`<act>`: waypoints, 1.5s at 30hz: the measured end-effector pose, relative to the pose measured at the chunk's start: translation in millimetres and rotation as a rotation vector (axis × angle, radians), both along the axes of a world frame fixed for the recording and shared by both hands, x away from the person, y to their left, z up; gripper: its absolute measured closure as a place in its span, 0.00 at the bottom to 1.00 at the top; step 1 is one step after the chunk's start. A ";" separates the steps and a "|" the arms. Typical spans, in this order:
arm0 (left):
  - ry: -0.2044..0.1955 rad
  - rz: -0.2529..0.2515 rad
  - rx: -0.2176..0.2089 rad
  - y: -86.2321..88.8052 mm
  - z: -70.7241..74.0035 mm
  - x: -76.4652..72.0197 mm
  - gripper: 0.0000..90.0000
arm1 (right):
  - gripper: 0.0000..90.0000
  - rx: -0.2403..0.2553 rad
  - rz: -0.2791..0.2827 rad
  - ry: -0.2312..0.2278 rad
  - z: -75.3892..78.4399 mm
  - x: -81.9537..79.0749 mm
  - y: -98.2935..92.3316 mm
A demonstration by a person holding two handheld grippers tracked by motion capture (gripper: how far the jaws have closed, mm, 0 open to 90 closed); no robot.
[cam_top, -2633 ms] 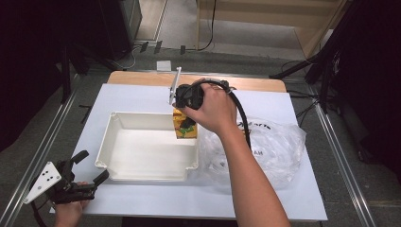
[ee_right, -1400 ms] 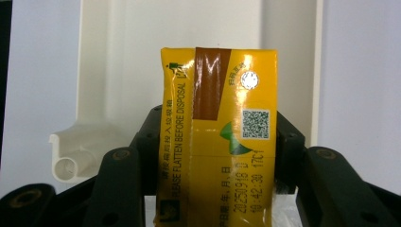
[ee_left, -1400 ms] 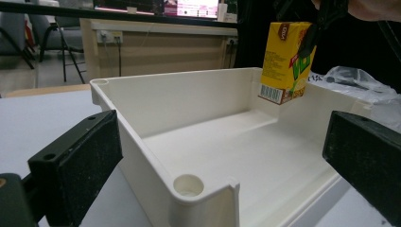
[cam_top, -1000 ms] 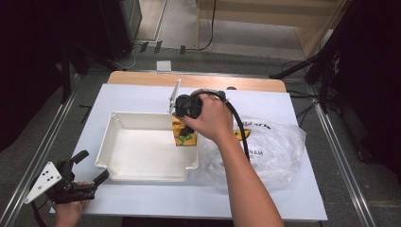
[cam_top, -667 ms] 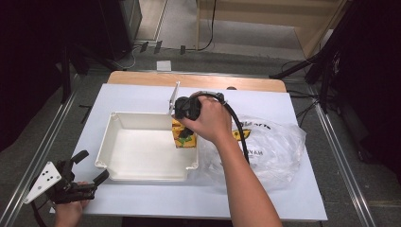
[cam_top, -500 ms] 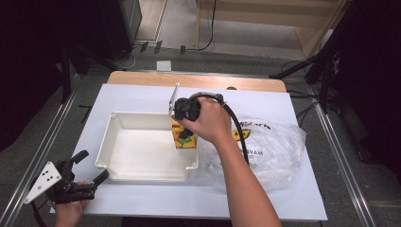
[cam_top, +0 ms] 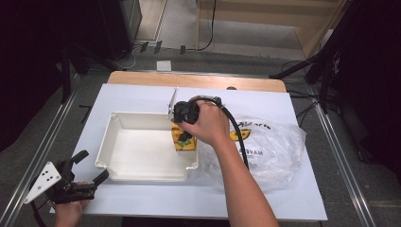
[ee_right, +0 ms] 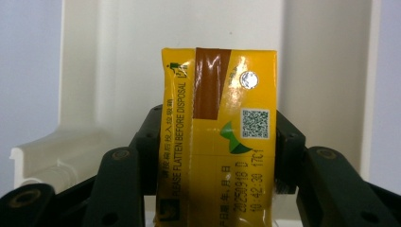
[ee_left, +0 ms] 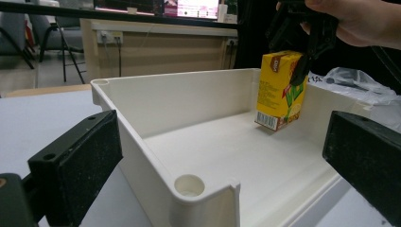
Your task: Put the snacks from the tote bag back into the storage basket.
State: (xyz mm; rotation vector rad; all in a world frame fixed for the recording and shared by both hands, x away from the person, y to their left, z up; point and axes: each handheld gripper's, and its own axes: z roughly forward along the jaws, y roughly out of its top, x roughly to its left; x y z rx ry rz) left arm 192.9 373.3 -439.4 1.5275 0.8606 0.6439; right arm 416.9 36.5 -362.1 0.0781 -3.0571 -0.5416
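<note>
A yellow drink carton (cam_top: 181, 140) is held upright inside the right end of a white tray (cam_top: 142, 116), close to its right wall. My right gripper (cam_top: 184, 136) comes down from above and is shut on the carton (ee_right: 220, 142), one black jaw on each side of it. From the left gripper view the carton (ee_left: 279, 90) tilts slightly, its lower edge just over the tray floor (ee_left: 227, 156). My left gripper (cam_top: 93, 166) rests open off the tray's near left corner, apart from it, with nothing between its pads (ee_left: 75, 161).
A crumpled clear plastic bag (cam_top: 269, 146) with printed lettering lies on the white table right of the tray. A black cable (cam_top: 239, 137) runs from the right gripper along the forearm. The wooden back edge (cam_top: 196, 81) borders the table.
The right gripper has brought the carton down and a little nearer, into the tray's right end. The left gripper has stayed still.
</note>
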 end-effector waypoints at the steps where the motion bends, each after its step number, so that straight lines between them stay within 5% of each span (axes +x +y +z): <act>1: 0.000 0.000 0.000 0.0 0.0 0.0 0.00 | 0.58 -0.002 0.003 0.007 -2.5 -0.3 -0.3; 11: 0.000 0.000 0.000 0.1 0.0 0.1 0.00 | 0.57 -0.051 0.004 -0.006 -7.5 -1.9 0.4; 20: 0.001 0.003 0.003 -0.5 0.0 0.1 0.00 | 0.49 -0.022 0.004 -0.016 1.8 -4.2 -9.1; 23: 0.001 0.003 0.003 -0.4 0.0 0.1 0.00 | 0.42 -0.004 0.005 -0.061 3.0 -5.1 -12.1; 34: 0.001 0.001 0.007 -0.1 0.0 -0.1 0.00 | 0.29 0.071 -0.009 -0.095 6.1 -5.6 -27.4; 45: 0.003 0.000 0.008 -0.2 -0.1 -0.3 0.00 | 0.23 0.091 -0.029 -0.101 12.0 -6.7 -50.8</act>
